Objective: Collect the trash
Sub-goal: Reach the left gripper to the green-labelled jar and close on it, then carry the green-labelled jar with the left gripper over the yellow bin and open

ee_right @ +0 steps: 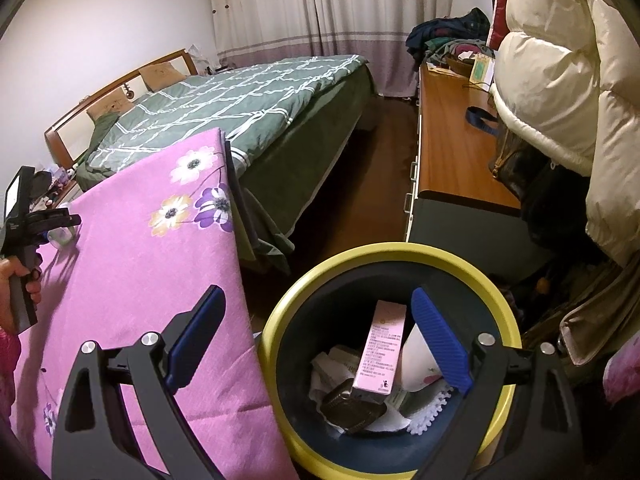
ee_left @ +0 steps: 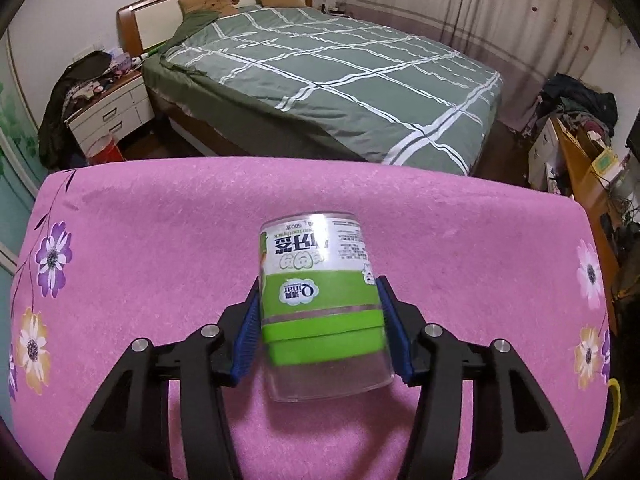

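Since the left tongs (ee_left: 322, 320) are already pinching the clear plastic jar (ee_left: 320, 304) with the green label, blue pads (ee_left: 394, 332) pressed on both sides near its green band, we'd say we're right at the grab stage of this pickup. The jar sits on the pink flowered cloth (ee_left: 160, 240) covering the bench, and we can't tell whether it has left the cloth yet. Over on the other side, the right tongs (ee_right: 320, 344) are spread wide with nothing in them, hanging over the yellow-rimmed bin (ee_right: 280, 300), which stands just beside the bench's edge and already has a pink box (ee_right: 380, 352) and some paper scraps inside. In that view the left tongs (ee_right: 60, 220) show up far across the bench from the bin. So the next move, as we read it: lift the jar clear, carry it across to the bin, and only let go once it's over the opening. The jar looks slick, so we'd keep the squeeze firm.
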Available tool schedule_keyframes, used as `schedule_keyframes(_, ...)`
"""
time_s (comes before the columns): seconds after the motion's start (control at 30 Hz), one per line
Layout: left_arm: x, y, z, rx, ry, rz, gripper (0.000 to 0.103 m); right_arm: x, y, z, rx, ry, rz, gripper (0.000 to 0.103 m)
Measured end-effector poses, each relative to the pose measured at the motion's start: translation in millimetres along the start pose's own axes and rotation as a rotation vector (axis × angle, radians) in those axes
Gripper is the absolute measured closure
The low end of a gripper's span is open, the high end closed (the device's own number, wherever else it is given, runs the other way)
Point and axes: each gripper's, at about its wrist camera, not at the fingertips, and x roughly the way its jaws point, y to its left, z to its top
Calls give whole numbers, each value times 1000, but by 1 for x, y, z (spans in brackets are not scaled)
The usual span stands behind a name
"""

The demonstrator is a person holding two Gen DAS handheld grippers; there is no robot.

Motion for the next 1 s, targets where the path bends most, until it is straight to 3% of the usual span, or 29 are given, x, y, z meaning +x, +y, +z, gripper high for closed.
schedule_keyframes(0.23,-27,-12,-32,76,-28,-30,50,-18,-5,-11,7,-18,-2,14)
schedule_keyframes(0.47,-85,-43,-83,184,-59,-129,50,-44,-22,-30,27,-39,-20,14)
schedule_keyframes(0.67,-135,-102,-133,308,-60,-256,50,-76,-45,-48,58,-77,-50,14)
schedule_keyframes(0.83,-175,-175,-176,430,-39,-394,50,-105,-66,-66,75,-107,-87,14)
schedule_keyframes(1.0,-192,-249,-210,544,2,-469,50,-121,-87,-76,94,-120,-118,14)
